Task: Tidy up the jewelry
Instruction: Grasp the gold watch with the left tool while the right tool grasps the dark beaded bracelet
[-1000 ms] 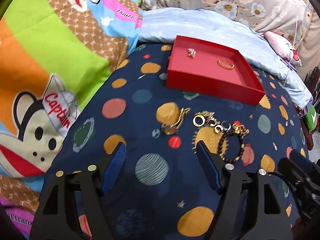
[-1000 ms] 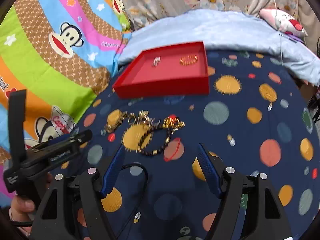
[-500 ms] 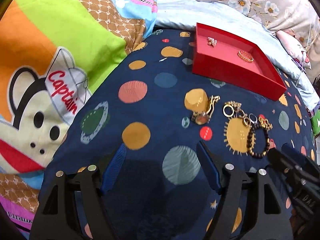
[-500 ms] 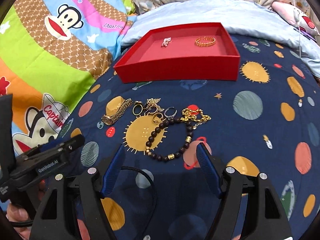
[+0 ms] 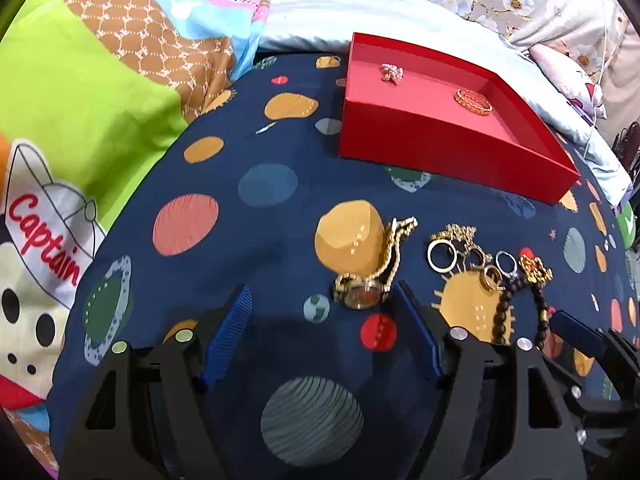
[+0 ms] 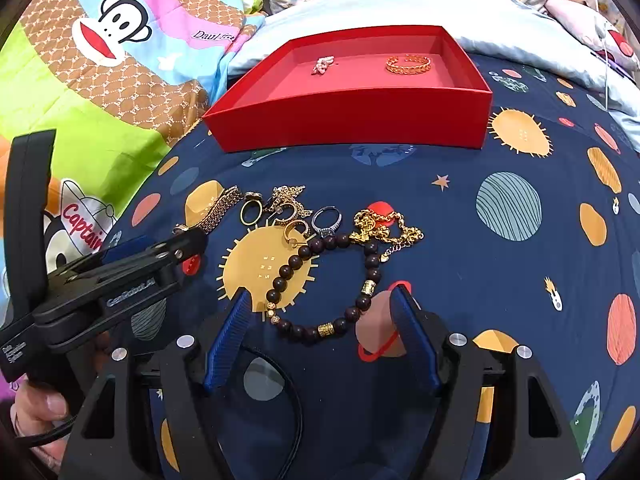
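- Dark blue bedsheet with planet and sun pictures (image 6: 520,280) is lying under everything, and a bright cartoon monkey blanket (image 5: 80,100) is sitting beside it on the left.
- Red cardboard tray (image 6: 352,120) is resting on the sheet, behind the pile of jewelry.
- Left gripper (image 5: 324,320) is hovering low over the sheet with its blue jaws spread wide and nothing between them.
- Right gripper (image 6: 322,320) is also hovering low with its blue jaws wide apart, and nothing is squeezed in them.
- Dark brown bead bracelet with little gold beads (image 6: 320,280) is lying on the sheet, and its near end is sitting between the right gripper's open jaws.
- Gold wristwatch with a chain strap (image 5: 368,280) is lying just in front of the left gripper's jaws.
- Gold chain in a little heap (image 6: 386,226) is touching the far end of the bead bracelet.
- Gold open-pattern bangle (image 6: 408,63) is lying inside the tray, on the right.
- Gold rings and a silver ring (image 6: 280,216) are sitting close together between the watch and the chain.
- Small pink and white sparkly piece (image 6: 323,65) is lying inside the tray, on the left.
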Available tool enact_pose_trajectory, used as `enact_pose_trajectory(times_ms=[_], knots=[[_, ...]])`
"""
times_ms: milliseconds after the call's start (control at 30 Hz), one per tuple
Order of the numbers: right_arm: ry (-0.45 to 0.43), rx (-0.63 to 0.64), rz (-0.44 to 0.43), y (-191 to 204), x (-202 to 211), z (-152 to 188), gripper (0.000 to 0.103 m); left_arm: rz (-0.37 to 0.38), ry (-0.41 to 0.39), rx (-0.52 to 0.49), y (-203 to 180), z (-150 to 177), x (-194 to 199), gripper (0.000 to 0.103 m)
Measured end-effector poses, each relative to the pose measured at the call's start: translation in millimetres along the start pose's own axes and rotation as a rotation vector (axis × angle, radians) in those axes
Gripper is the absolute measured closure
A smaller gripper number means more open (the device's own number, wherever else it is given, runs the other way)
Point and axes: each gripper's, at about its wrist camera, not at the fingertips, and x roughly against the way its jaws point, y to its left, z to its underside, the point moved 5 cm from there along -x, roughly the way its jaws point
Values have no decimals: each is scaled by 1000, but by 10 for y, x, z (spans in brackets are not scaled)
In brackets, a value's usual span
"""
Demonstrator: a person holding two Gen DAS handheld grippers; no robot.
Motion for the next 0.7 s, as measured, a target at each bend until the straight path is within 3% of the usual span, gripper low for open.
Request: enact_pose_trajectory(times_ms=[33, 133, 233, 533, 700], knots=[[0, 0, 0, -1, -2, -4, 33, 2, -7, -7, -16, -13, -13, 34], [2, -3, -3, -11, -2, -3, 33, 5, -21, -18, -48, -39, -24, 49], [2, -3, -4, -11, 0, 0, 33, 22, -22, -27, -87, -53, -29, 76], [5, 8, -7, 1, 14, 20, 32, 68, 1, 29, -32, 7, 92, 79], [1, 35, 2, 71, 5, 48, 33, 56, -11, 40, 52, 32, 225, 79]])
